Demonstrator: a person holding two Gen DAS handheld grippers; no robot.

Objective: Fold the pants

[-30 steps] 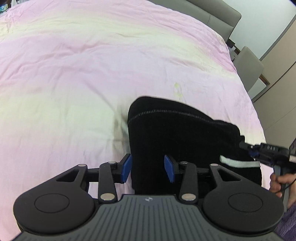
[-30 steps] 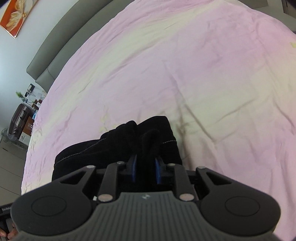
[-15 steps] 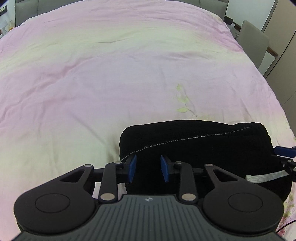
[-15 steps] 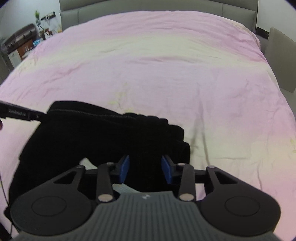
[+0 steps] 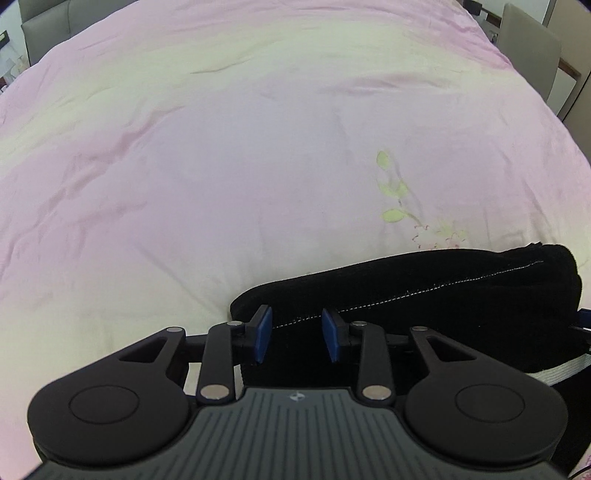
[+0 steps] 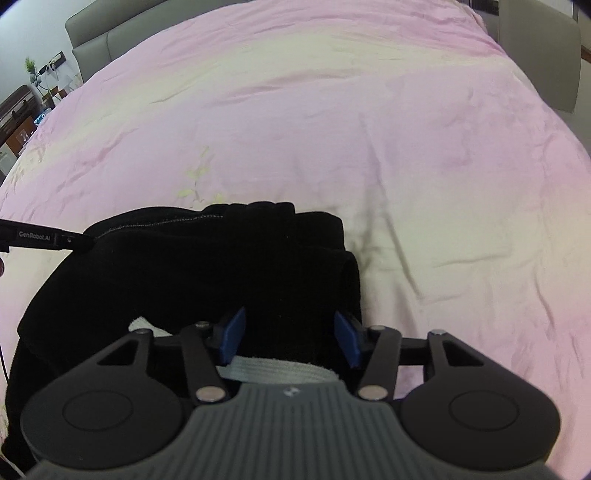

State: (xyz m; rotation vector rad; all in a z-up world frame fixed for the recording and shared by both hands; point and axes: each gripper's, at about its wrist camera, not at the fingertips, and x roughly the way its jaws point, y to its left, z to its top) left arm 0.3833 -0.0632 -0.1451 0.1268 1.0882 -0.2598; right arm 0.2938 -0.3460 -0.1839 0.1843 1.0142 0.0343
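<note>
The black pants (image 5: 443, 295) lie folded in a compact bundle on the pink bedspread (image 5: 221, 166). They also show in the right wrist view (image 6: 207, 273), with a white waistband strip (image 6: 280, 371) at the near edge. My left gripper (image 5: 297, 338) is open over the bundle's left end, with nothing between its blue pads. My right gripper (image 6: 290, 338) is open wide over the bundle's right end, near the waistband. The left gripper's finger (image 6: 44, 236) shows at the left edge of the right wrist view, touching the pants.
The bedspread fills most of both views, with a green leaf print (image 5: 391, 188). A grey headboard (image 6: 99, 33) is at the back. A grey chair (image 5: 528, 37) stands at the bed's right side. A nightstand with small items (image 6: 22, 110) is at the far left.
Both grippers have let go of the pants and opened wider. The bundle now lies flat on the bed, and both cameras sit lower and closer to it.
</note>
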